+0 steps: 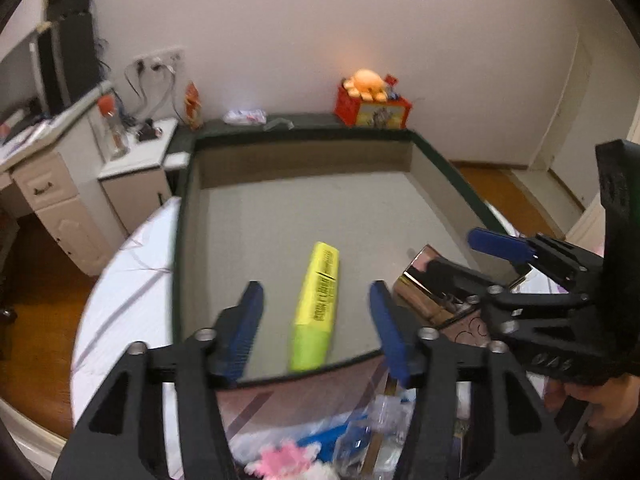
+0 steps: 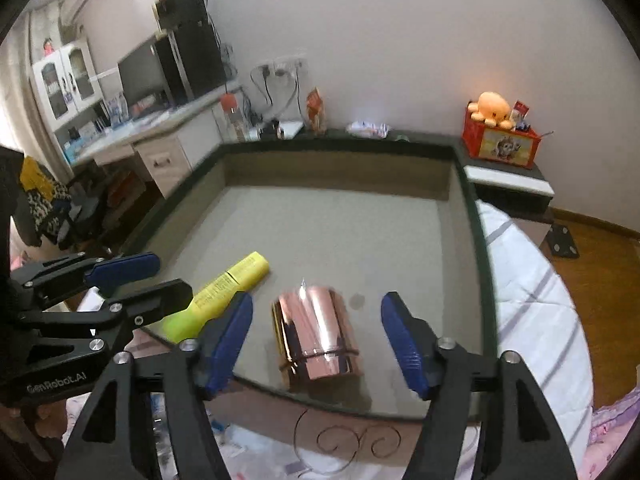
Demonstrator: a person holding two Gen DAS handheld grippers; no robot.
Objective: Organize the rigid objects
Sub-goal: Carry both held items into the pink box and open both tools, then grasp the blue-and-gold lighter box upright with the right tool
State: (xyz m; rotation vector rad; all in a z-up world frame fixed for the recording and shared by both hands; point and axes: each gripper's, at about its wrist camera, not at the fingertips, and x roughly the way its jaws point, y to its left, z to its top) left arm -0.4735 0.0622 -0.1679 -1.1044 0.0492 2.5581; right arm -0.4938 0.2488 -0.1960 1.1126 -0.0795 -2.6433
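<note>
A yellow marker-shaped object [image 1: 318,300] lies flat on the grey floor of a big tray with a dark green rim [image 1: 179,256], near its front edge. My left gripper [image 1: 316,292] is open, its blue pads [image 1: 248,320] standing either side of the yellow object without touching it. A shiny copper-coloured box [image 2: 320,332] lies to the right of the yellow object [image 2: 224,292] on the tray floor [image 2: 360,232]. My right gripper [image 2: 317,304] is open around the box, pads well apart from it. Each gripper shows in the other's view: right gripper [image 1: 454,252], left gripper [image 2: 172,276].
A red box with an orange plush toy [image 2: 500,132] stands past the tray's far right corner. White striped bedding [image 2: 532,304] lies under the tray. Plastic bags and small clutter [image 1: 352,440] sit in front of the near rim. A desk with a monitor [image 2: 160,80] stands at far left.
</note>
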